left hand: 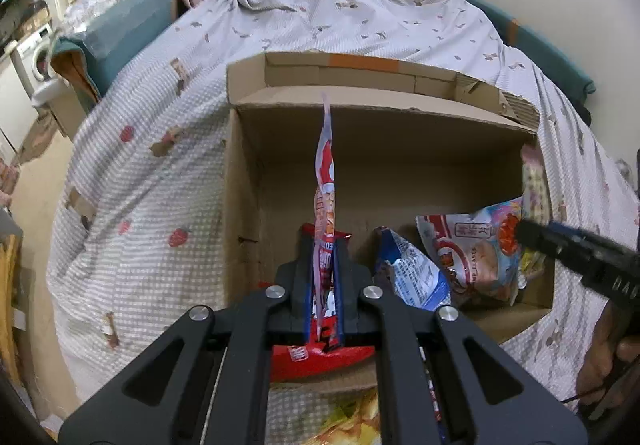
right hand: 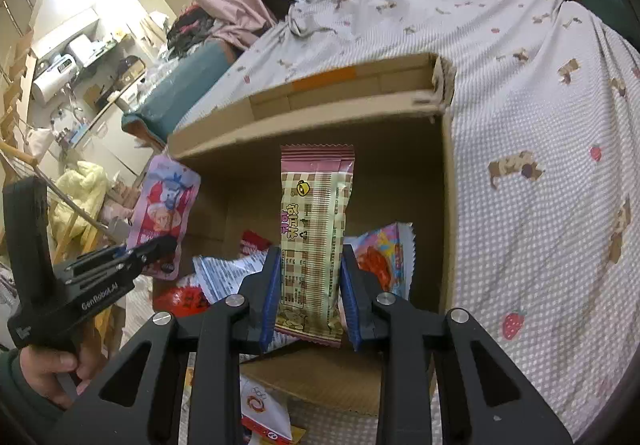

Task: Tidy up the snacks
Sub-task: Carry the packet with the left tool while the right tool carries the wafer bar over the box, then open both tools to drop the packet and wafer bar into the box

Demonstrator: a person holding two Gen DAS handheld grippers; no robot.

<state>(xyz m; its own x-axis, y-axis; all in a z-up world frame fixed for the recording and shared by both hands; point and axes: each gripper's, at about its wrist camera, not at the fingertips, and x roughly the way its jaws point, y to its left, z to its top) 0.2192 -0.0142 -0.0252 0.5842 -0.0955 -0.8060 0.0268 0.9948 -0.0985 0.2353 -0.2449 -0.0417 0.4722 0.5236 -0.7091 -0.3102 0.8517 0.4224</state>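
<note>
On a quilt-covered bed (left hand: 160, 165), an open cardboard box (left hand: 248, 181) lies directly beneath both grippers. The left gripper (left hand: 325, 257) pinches a pink pouch (left hand: 326, 181), the right gripper (right hand: 308, 277) a checked wafer packet (right hand: 314, 229), both upright.

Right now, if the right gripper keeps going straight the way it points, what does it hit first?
Probably the snack bags lying on the floor of the cardboard box. The right gripper, holding the checkered wafer packet, points down into the box; depth is unclear.
</note>
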